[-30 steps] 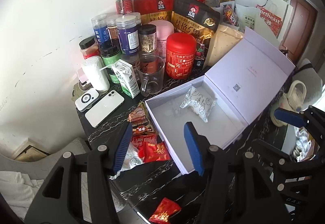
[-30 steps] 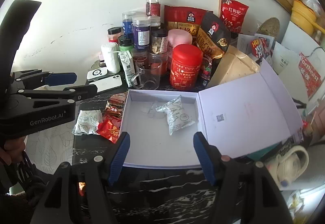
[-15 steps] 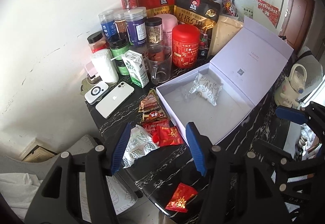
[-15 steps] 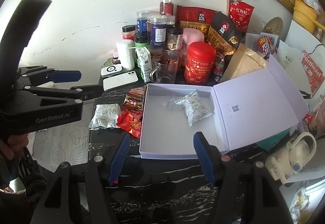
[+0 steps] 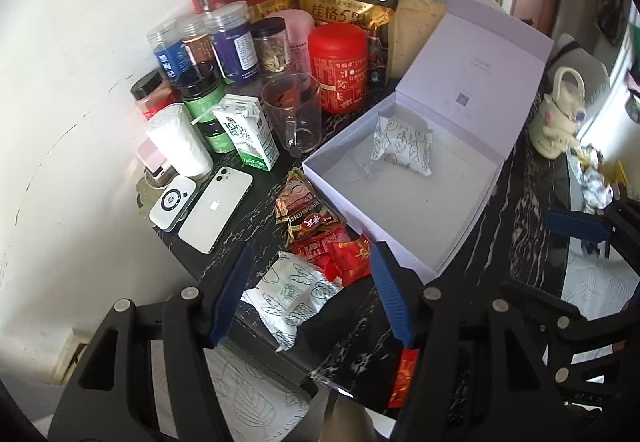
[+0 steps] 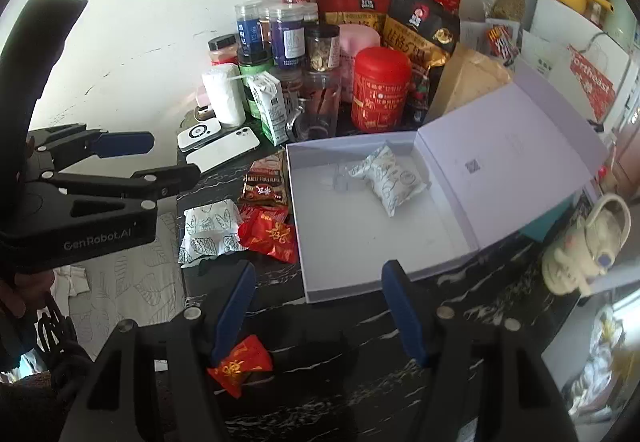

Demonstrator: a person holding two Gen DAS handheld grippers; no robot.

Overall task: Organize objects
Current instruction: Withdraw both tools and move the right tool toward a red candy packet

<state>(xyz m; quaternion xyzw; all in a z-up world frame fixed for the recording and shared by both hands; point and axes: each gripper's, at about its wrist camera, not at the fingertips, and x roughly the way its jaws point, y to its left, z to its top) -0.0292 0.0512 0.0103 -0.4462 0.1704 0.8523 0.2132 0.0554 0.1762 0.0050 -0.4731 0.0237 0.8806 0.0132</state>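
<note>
We had the left gripper (image 5: 310, 290) hanging over the white printed snack pouch (image 5: 290, 292) at the edge of the black marble counter (image 5: 520, 185). Its jaws had just been widening and stood apart, pads off the pouch. Red candy wrappers (image 5: 348, 254) lay just beside it, against the open lavender cardboard box (image 5: 400, 209), which had a second white pouch (image 5: 402, 145) inside. Our right gripper (image 6: 318, 306) was open and empty near the box's front wall, with a stray red wrapper (image 6: 240, 364) by its left finger.
</note>
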